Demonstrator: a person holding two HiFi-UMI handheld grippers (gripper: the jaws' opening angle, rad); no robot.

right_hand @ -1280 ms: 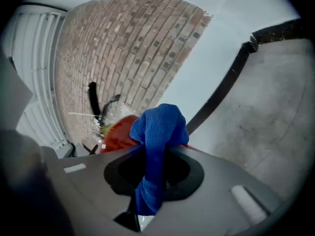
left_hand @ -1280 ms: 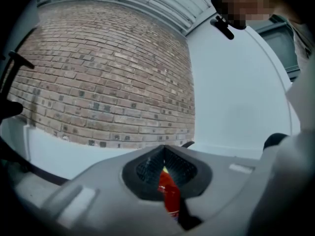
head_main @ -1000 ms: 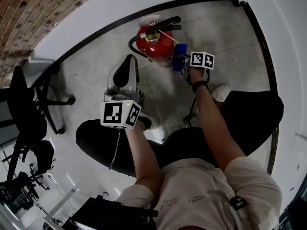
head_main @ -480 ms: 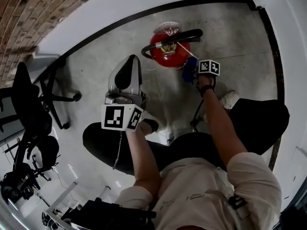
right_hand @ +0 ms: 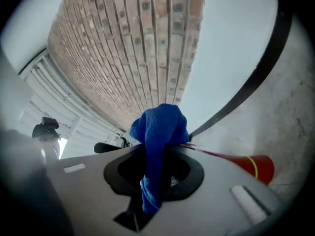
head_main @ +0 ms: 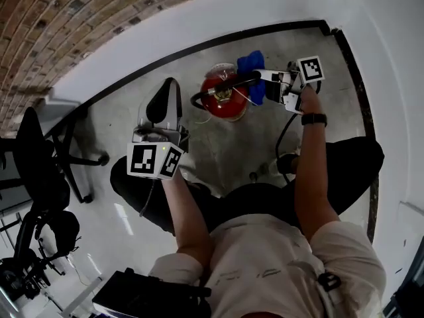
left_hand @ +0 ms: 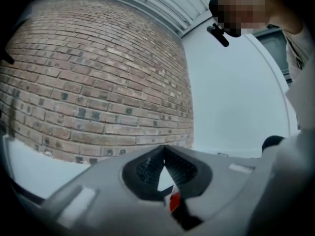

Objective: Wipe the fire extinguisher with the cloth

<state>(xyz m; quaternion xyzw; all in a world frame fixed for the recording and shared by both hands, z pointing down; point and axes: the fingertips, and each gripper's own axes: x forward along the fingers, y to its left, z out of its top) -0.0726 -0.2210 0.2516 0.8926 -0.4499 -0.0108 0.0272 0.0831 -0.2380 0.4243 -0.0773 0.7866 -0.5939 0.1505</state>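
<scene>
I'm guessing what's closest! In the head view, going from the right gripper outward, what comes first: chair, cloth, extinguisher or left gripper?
From the right gripper:
1. Cloth, held in its fingers.
2. Extinguisher, just to its left.
3. Left gripper, farther left.
4. Chair, at the far left.

The fire extinguisher (head_main: 222, 98) stood on the floor (head_main: 311, 45), just before the wall (head_main: 199, 25). The cloth (head_main: 250, 65) sat at its far-right side, between the jaws of the right gripper (head_main: 266, 85), which was to its right. The left gripper (head_main: 165, 97) was to its left, apart from it. An office chair (head_main: 40, 158) stood well left of it, and the person's legs (head_main: 344, 171) were on its near side.
</scene>
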